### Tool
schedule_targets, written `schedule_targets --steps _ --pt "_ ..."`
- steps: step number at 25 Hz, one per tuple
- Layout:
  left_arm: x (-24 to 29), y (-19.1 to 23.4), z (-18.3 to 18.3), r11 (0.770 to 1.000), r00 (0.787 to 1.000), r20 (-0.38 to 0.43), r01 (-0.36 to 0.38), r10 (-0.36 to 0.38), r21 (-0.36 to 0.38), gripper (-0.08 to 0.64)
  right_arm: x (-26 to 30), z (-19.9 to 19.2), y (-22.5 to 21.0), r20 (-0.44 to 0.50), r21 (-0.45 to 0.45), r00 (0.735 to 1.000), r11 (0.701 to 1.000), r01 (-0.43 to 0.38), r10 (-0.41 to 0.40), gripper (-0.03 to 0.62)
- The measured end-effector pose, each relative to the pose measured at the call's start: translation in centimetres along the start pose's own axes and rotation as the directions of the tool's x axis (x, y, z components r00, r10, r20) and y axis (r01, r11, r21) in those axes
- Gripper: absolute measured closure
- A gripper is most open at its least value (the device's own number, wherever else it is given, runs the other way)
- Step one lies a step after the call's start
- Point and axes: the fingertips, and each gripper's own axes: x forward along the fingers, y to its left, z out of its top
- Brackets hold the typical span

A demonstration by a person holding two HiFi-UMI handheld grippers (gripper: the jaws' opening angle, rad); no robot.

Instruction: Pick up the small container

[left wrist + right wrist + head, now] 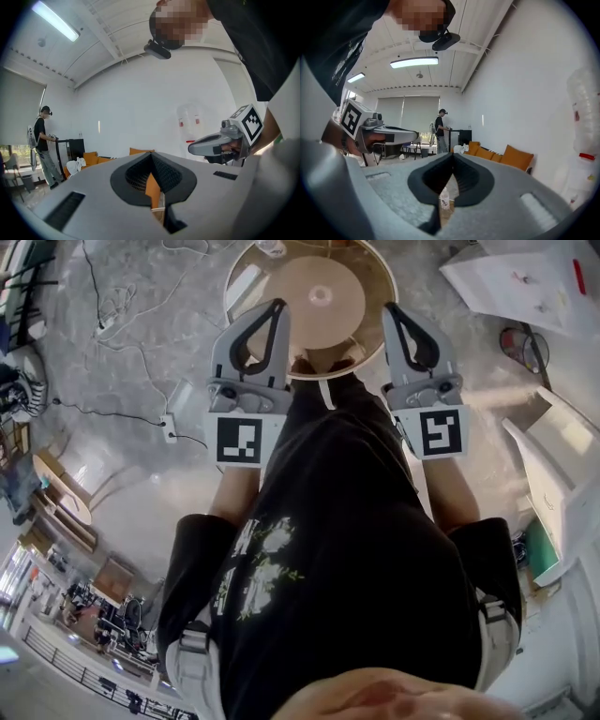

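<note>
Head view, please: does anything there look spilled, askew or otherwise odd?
Nothing stands out. The small container sits at the far edge of the round table with nothing spilled. The only untidy thing is a cable trailing loose over the floor on the left.

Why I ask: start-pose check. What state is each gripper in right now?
Left gripper: closed, holding nothing.
Right gripper: closed, holding nothing.

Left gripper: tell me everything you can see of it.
The left gripper looks like grey plastic, with black ribbed pads lining its two jaws. The jaws are shut with nothing between them; a teardrop opening shows behind the closed tips. A cube with a black-and-white square marker sits at its rear. The person holds it before the torso, pointing at the round table, level with the right gripper.
</note>
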Motion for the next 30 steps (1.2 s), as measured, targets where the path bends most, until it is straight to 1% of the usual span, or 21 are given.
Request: schedule_targets --steps 3,6,9,11,14,17,22,24,26,30 --pt "1.5 0.3 -1.8 0.999 0.999 -0.023 0.037 -0.036 0.010 0.557 1.7 -1.3 -0.5 0.001 0.009 1.000 1.000 0.002 -0.002 0.597" --pt "2.5 1.0 -3.8 0.999 0.998 -0.041 0.052 -0.052 -0.005 0.557 3.3 -3.3 -0.4 -0.027 0.005 1.000 1.000 -0.007 0.007 0.597" --pt "4.0 1.2 -5.9 0.996 0.994 -0.059 0.092 -0.091 0.014 0.557 4.7 -5.0 -0.1 -0.043 0.008 0.999 1.000 -0.015 0.016 0.597" --pt "5.4 1.5 -7.3 0.994 0.993 -0.059 0.107 -0.106 0.013 0.557 5.5 -6.4 -0.4 -0.061 0.005 0.998 1.000 -0.019 0.020 0.597" --pt "6.9 1.8 -9.3 0.994 0.993 -0.058 0.106 -0.106 0.002 0.557 6.2 -8.5 -1.0 -0.076 0.015 0.997 1.000 0.001 0.000 0.595" --pt "8.2 1.9 -12.2 0.994 0.991 -0.075 0.110 -0.110 -0.012 0.557 6.8 -11.4 -1.7 -0.104 0.037 0.994 0.999 0.029 -0.025 0.595" --pt "9.4 2.1 -16.8 0.991 0.988 -0.094 0.118 -0.123 -0.061 0.557 8.7 -15.6 -1.6 -0.138 0.055 0.990 0.997 0.044 -0.036 0.595" --pt "10.0 2.2 -18.5 0.990 0.987 -0.104 0.117 -0.125 -0.077 0.557 9.3 -17.1 -1.8 -0.155 0.042 0.987 0.998 0.042 -0.035 0.595" --pt "10.7 2.0 -20.1 0.990 0.986 -0.112 0.118 -0.126 -0.076 0.557 9.8 -18.9 -2.7 -0.173 0.034 0.984 0.998 0.049 -0.042 0.595" --pt "11.5 0.8 -23.6 0.987 0.979 -0.138 0.139 -0.149 -0.077 0.557 9.9 -23.1 -4.2 -0.197 0.047 0.978 0.996 0.074 -0.064 0.595"
